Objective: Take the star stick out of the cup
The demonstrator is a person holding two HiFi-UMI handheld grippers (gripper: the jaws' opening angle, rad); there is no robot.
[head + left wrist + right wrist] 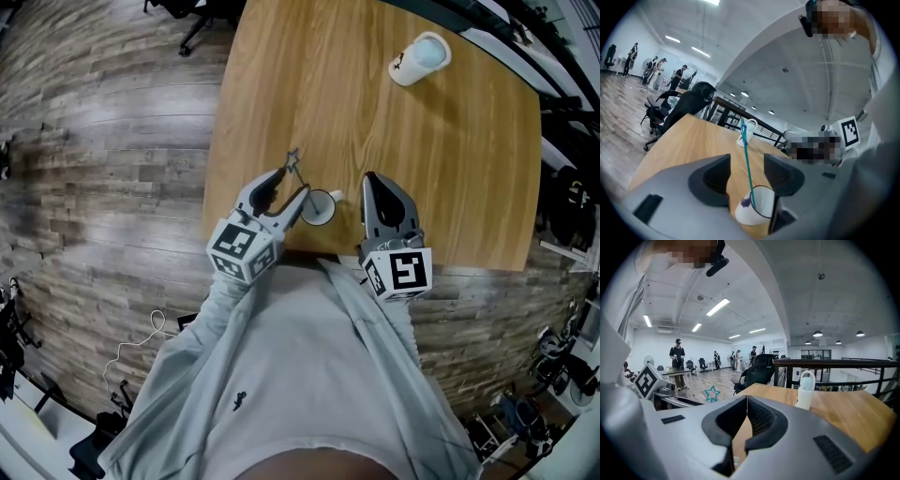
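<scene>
Left claw [747, 171]: hovering released, jaws standing wide apart on either side of star stick [746, 159], pads not pressing it. Star stick: leaning in white cup [757, 211], star end rising past the jaws. Cup: sitting on wooden table [375, 112] near its front edge, between both claws. Right claw [746, 404]: hanging clenched, jaws meeting, empty, just beside cup. White bottle [419, 58]: standing well apart, toward table's far side.

An open-plan office: swivel chairs [761, 367], ceiling strip lights [717, 306], a wood-plank floor [112, 141], people [677, 358] standing about
</scene>
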